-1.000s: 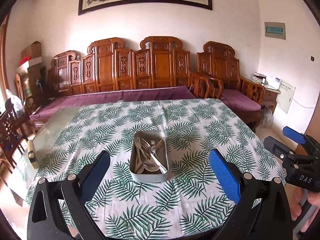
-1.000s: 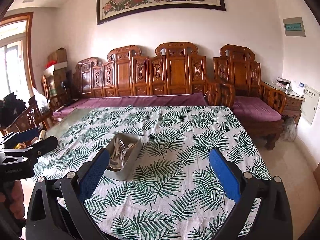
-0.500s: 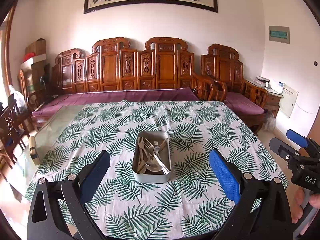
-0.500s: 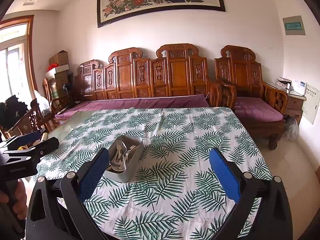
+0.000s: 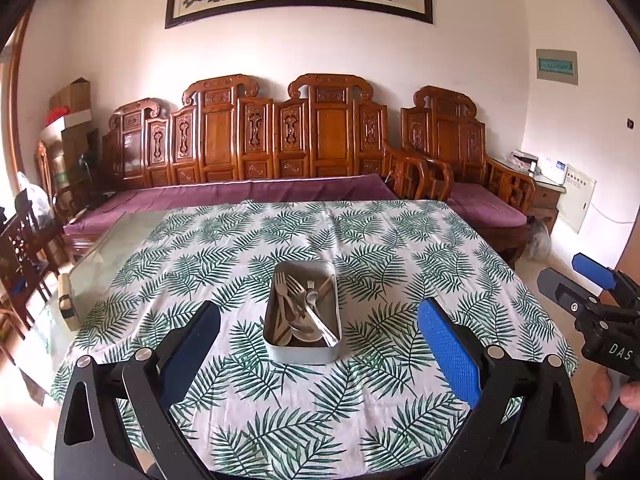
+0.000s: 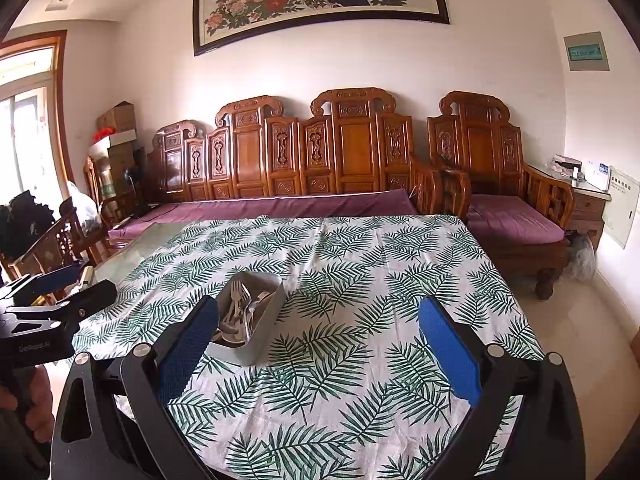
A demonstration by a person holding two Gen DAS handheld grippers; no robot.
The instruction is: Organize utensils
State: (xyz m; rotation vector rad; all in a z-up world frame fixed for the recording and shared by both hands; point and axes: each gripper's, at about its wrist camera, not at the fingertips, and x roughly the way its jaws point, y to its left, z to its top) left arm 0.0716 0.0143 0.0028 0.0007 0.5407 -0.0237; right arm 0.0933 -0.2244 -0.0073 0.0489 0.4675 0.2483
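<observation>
A rectangular metal tin (image 5: pixel 298 354) stands in the middle of the table and holds several forks and spoons (image 5: pixel 304 306) piled together. It also shows in the right wrist view (image 6: pixel 262 332), left of centre. My left gripper (image 5: pixel 318 348) is open and empty, held back from the tin near the table's front edge. My right gripper (image 6: pixel 320 340) is open and empty, to the right of the tin. Each gripper shows at the side of the other's view.
The table carries a white cloth with green leaf print (image 5: pixel 360 248); bare glass (image 5: pixel 116 240) shows at its left end. A carved wooden sofa with purple cushions (image 5: pixel 256 192) stands behind the table. A wooden armchair (image 6: pixel 500 216) is at the back right.
Both grippers have drawn back and tilted up a little, so the tin sits lower in the views and more of the wall painting shows. Both stay open.
</observation>
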